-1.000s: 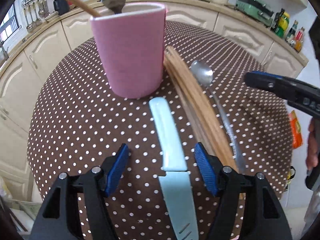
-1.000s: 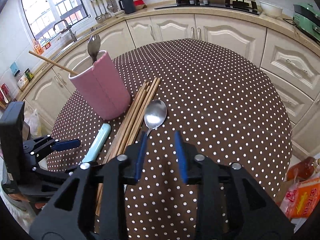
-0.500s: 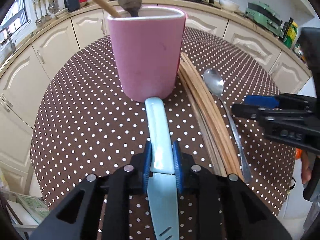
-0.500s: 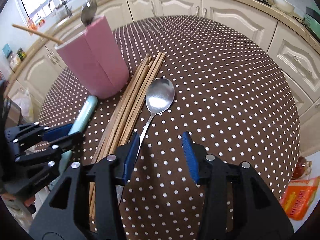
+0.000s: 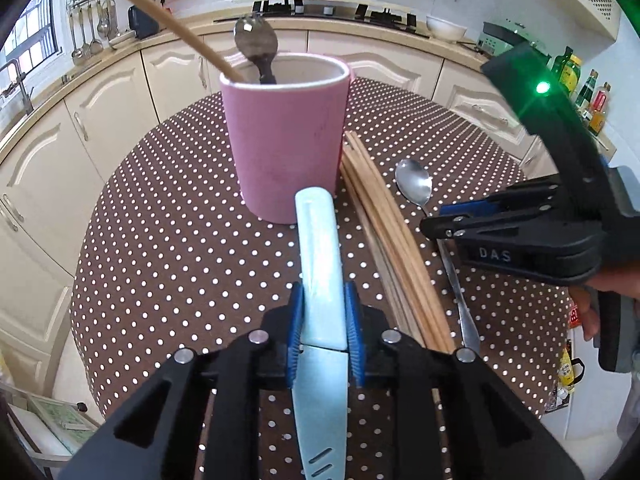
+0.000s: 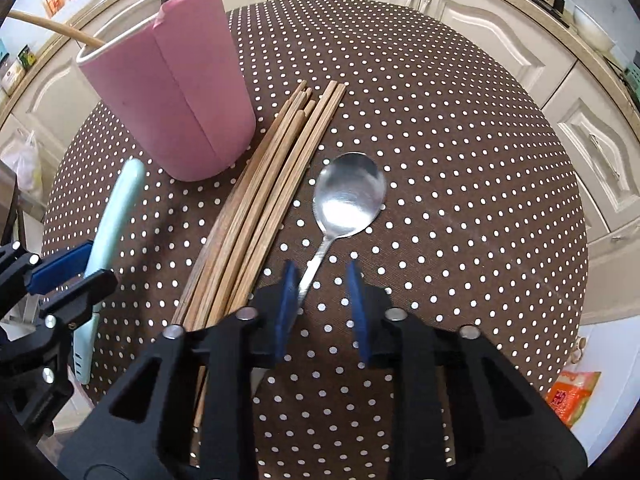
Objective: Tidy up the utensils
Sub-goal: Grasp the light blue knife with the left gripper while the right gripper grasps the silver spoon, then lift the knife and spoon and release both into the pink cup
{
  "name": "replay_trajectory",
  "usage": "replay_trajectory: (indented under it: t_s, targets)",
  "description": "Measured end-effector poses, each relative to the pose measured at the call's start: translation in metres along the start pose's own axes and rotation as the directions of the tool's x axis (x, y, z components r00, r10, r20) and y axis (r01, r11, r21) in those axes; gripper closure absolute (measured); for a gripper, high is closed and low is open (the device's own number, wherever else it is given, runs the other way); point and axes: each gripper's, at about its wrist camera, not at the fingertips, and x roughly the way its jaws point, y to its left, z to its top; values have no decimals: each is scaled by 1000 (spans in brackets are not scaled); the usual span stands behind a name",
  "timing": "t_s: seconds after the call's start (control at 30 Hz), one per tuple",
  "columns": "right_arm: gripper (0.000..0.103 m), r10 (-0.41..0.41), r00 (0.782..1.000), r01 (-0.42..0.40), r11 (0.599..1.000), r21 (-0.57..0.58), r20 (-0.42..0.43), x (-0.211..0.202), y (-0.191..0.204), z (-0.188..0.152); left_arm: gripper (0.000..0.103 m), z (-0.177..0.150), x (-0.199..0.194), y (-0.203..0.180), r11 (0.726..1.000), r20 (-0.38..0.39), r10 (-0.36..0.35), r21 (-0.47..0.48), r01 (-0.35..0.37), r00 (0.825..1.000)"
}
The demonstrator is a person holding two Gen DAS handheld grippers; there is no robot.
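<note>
My left gripper (image 5: 322,320) is shut on a pale blue knife (image 5: 320,264) and holds it lifted, handle end pointing at the pink utensil cup (image 5: 286,136). The cup holds a metal spoon (image 5: 256,46) and a wooden stick (image 5: 160,20). The knife (image 6: 112,216) and cup (image 6: 172,96) also show in the right wrist view. My right gripper (image 6: 320,304) is open, its fingers straddling the handle of a metal spoon (image 6: 344,200) that lies on the table. A bundle of wooden chopsticks (image 6: 264,192) lies between cup and spoon.
The round table (image 6: 460,160) has a brown polka-dot cloth. Cream kitchen cabinets (image 6: 500,40) ring it. An orange packet (image 6: 572,396) lies on the floor at the right. My right gripper's body (image 5: 540,232) shows beside the chopsticks in the left wrist view.
My left gripper closed on the knife and lifted it toward the cup. My right gripper moved down and forward over the spoon's handle.
</note>
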Motion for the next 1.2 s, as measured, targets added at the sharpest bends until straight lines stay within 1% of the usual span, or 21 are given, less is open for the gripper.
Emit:
replay_trajectory:
  t_s: [0.03,0.17,0.3,0.43,0.5,0.6,0.67,0.73,0.77,0.8,0.83,0.87,0.9,0.93,0.97,1.0,1.03,1.07,1.1,1.17,1.2]
  targets:
    - [92,10,1000,-10,1000,7,-4,0,-1,2,83,-1,-2,0,1000,7,-5,0,5,1000]
    - [95,41,999,-41,999,33,-4,3,-9,5,83,-1,-13,-4,1000,37,-26,-1,26,999]
    - [99,69,997,-71,996,51,27,-5,-22,-4,83,1,-24,-8,999,79,-54,-4,54,995]
    - [99,110,990,-116,991,70,90,-22,-32,-11,83,6,-37,-8,998,133,-66,-3,67,989]
    - [99,132,982,-143,987,76,134,-33,-39,-11,84,8,-46,-8,997,164,-74,-8,77,984]
    - [99,174,960,-195,978,78,222,-56,-45,-15,84,13,-60,-7,996,227,-89,-11,93,970]
    - [99,204,934,-236,969,77,294,-75,-50,-17,84,17,-70,-6,994,262,-98,-10,104,960]
    - [99,225,910,-265,962,71,347,-88,-53,-15,85,24,-82,-7,994,304,-105,-10,113,947]
    - [99,236,893,-280,958,64,384,-98,-55,-14,85,28,-89,-6,993,330,-108,-10,118,938]
    - [99,247,883,-294,954,58,400,-104,-56,-13,85,31,-94,-6,992,346,-111,-10,123,932]
    - [99,265,865,-315,948,50,426,-111,-55,-10,85,35,-100,-6,992,364,-115,-12,128,924]
    - [99,268,848,-320,946,40,456,-118,-55,-8,85,40,-106,-4,991,388,-119,-13,135,914]
    - [99,269,837,-323,946,32,477,-123,-48,-1,85,44,-110,-4,990,405,-121,-15,139,906]
    - [99,275,818,-332,943,24,505,-129,-41,9,85,49,-116,-3,990,425,-122,-16,142,897]
    - [99,278,804,-338,941,18,525,-129,-44,16,85,53,-121,-2,990,445,-120,-18,143,887]
    - [99,279,785,-339,941,8,554,-135,-41,18,85,60,-128,0,990,468,-116,-21,143,876]
    - [99,280,766,-342,940,-2,579,-140,-38,21,85,64,-130,0,989,477,-116,-22,144,871]
    - [99,285,753,-349,937,-7,593,-145,-30,20,85,69,-136,2,989,498,-116,-24,148,859]
    - [99,290,735,-359,933,-12,613,-150,-29,25,85,72,-139,3,989,509,-116,-24,149,853]
    - [99,265,702,-338,941,-19,661,-161,-24,34,85,78,-147,5,989,534,-110,-25,146,838]
    - [99,263,689,-338,941,-21,675,-164,-24,37,85,81,-151,5,990,551,-100,-27,137,829]
